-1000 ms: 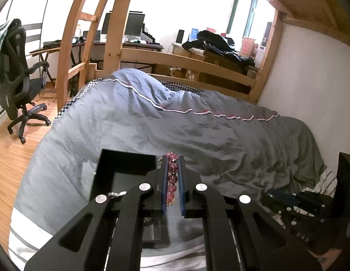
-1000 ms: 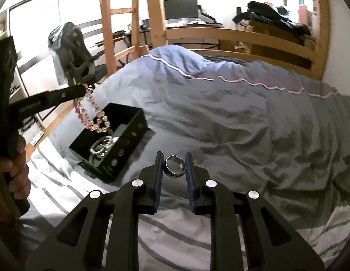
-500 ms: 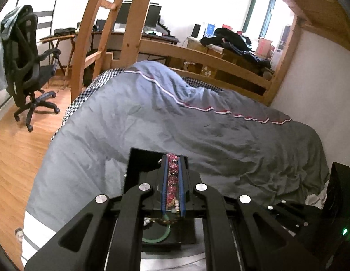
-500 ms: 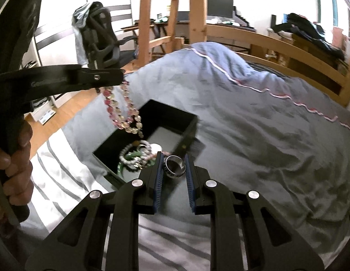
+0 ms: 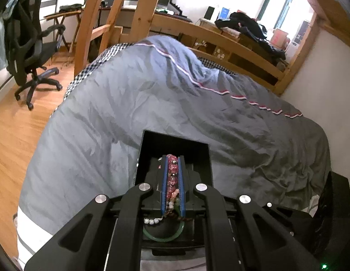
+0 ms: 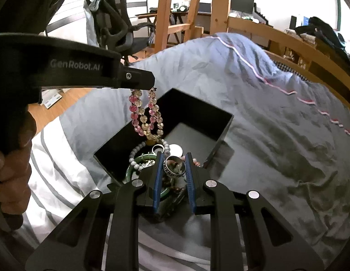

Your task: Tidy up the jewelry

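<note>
Change, box: compared with a second ago, the open black square jewelry box (image 6: 222,122) lies much nearer both cameras; in the right wrist view it has come from the left middle to just ahead of the fingertips.
Change, left side: the left hand-held gripper (image 5: 172,176), which a second ago hung over the box's near corner, now hangs over the box interior.
Change, right side: the right hand-held gripper (image 6: 173,169) has come from over bare quilt to the near edge of the box.
Left grip: narrow, pinched on the pink and clear beaded bracelet (image 6: 144,117).
Bracelet axis: in the right wrist view it hangs straight down as a long loop, long axis vertical, its low end just above the pieces in the box; in the left wrist view the beads run in a line along the gap between the blue pads.
Right grip: closed on the silver lettered ring (image 6: 175,168), held between the blue pads.
Ring axis: its opening faces up and somewhat toward the camera, band tilted.
Box contents: a green bangle (image 5: 162,237), a white bead string (image 6: 135,155) and a round white disc (image 6: 175,150) lie inside.
Box place: on the grey quilt (image 5: 129,103) of the wooden-framed bed, beside a white striped sheet (image 6: 59,164).
Holder: a bare hand (image 6: 13,176) grips the left handle.
</note>
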Tool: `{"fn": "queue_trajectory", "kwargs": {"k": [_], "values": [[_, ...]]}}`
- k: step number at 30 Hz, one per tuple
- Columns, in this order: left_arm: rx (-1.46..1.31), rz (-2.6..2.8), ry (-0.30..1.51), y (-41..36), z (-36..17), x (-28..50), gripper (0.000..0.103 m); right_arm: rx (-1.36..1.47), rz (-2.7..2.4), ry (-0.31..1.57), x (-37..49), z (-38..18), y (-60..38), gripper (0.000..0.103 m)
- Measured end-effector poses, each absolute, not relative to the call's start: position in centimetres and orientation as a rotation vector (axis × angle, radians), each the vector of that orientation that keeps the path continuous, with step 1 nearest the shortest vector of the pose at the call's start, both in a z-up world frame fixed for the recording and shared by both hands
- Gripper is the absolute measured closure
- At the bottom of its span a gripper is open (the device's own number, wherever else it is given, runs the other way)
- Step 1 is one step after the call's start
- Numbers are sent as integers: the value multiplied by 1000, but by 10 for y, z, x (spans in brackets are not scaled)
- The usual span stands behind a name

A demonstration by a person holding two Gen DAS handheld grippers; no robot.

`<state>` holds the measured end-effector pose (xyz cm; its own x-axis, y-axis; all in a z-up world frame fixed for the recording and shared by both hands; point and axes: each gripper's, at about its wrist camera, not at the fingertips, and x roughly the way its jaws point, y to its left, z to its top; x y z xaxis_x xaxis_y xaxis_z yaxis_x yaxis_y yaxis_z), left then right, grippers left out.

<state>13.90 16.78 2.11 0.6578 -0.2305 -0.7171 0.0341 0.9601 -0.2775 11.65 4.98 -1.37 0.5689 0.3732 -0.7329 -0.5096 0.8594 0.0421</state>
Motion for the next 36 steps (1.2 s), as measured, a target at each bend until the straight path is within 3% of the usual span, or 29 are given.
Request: {"fn": "queue_trajectory", "kwargs": {"k": [3,4,5,6,7,8,11,13,23,36], "values": [[-252,-145,844,167,19,140,95,-183,538,829,116,-19,53,81],[-250,-140,837,167,20,139,94,-184,540,826,115,-19,54,74],[-252,-140,831,167,22,139,90,-181,538,818,115,-20,54,56],[-256,-138,825,167,23,138,74,-173,538,805,114,-19,53,42],[-263,-114,815,169,24,137,46,-158,531,779,112,-15,49,22],[-268,-94,801,171,25,137,35,-148,519,760,111,-13,45,15],[-266,-39,764,179,31,133,26,-105,470,744,113,-2,29,10],[-265,16,743,184,35,130,9,-75,439,744,115,4,18,7],[-190,94,702,180,49,90,6,-17,426,729,87,38,-8,4],[-8,120,762,172,29,24,6,-30,468,726,50,47,-21,4]]}}
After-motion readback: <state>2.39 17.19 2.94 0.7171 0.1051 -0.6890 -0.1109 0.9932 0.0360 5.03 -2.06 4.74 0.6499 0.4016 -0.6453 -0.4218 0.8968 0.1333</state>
